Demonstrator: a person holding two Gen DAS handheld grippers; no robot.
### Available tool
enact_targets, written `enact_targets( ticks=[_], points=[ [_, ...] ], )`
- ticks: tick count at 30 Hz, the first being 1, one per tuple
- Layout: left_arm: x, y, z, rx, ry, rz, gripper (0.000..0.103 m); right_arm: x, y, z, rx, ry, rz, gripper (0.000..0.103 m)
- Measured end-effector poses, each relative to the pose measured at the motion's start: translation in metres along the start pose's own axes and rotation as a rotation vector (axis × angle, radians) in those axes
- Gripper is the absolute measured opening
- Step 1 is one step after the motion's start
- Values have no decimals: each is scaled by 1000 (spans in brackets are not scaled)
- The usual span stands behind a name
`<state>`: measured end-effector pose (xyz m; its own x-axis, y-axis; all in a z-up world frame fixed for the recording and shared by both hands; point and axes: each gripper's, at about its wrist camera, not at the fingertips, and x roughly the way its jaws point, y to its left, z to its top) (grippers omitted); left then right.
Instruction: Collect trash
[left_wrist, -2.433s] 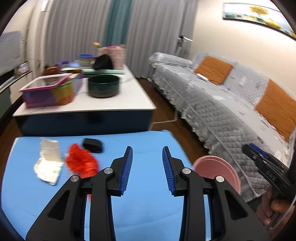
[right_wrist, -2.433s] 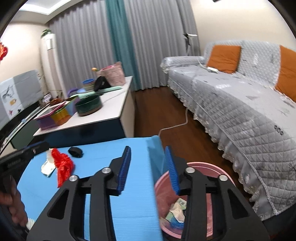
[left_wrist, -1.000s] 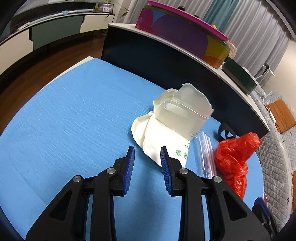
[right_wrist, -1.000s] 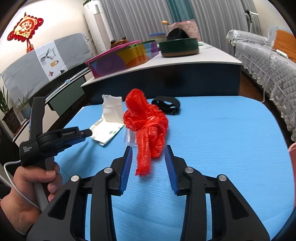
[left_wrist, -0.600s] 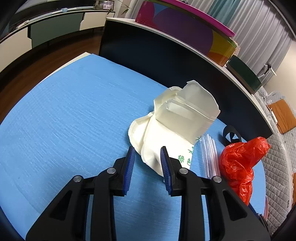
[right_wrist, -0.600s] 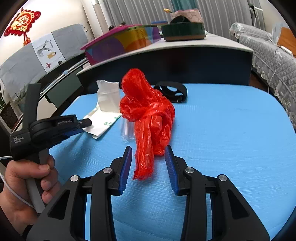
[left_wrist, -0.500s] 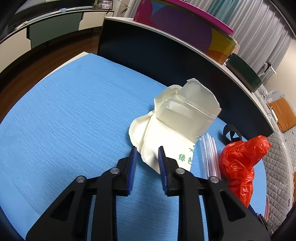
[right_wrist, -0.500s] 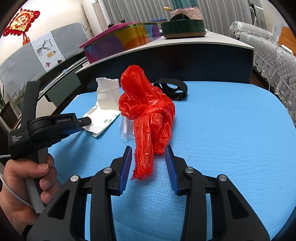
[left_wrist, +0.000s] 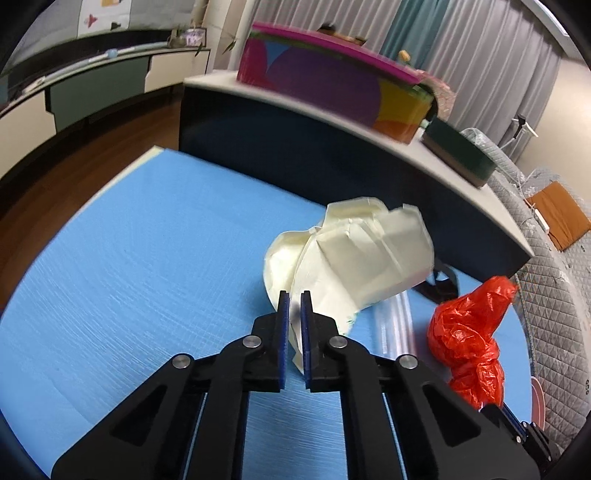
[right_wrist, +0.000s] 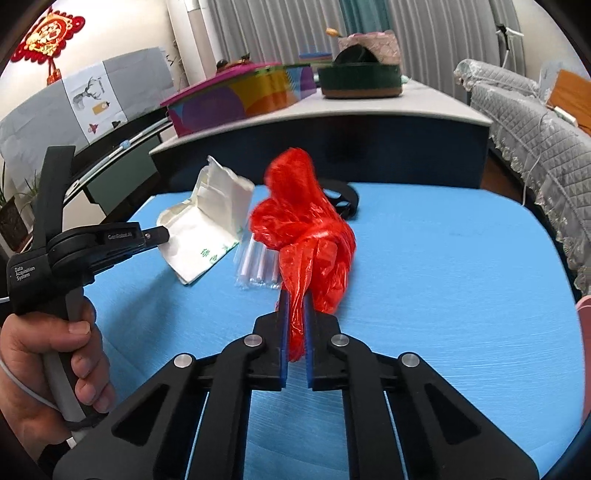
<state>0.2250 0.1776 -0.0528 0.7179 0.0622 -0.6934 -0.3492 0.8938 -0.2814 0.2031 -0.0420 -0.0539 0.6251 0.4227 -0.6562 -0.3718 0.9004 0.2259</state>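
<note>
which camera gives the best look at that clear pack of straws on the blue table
The right wrist view. The straw pack lies in the open between the paper bag and red plastic bag, individual straws visible. In the left wrist view the straw pack is only a blurred sliver partly behind the paper bag.

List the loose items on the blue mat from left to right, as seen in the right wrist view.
Cream paper bag → clear packet of straws → red plastic bag, pinched in the right hand-held gripper. The black strap behind the red bag overlaps it, so it is left out.
</note>
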Motion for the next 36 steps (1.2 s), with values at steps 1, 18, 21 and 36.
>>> enact_targets(
  ticks=[1,18,21,36],
  points=[
    [-6,-2,1,7,-11,-4,4,-5,-1,1,1,-8,-7,7],
    [-83,-23,1,83,-109,-25,2,-99,-24,24,-13,-119,-75,6],
    [-95,-30,-1,103,-119,-32,2,-120,-31,33,-9,-140,-84,6],
    [-125,-58,-24,201,-109,-82,2,-201,-54,57,-105,-209,-77,6]
  ],
)
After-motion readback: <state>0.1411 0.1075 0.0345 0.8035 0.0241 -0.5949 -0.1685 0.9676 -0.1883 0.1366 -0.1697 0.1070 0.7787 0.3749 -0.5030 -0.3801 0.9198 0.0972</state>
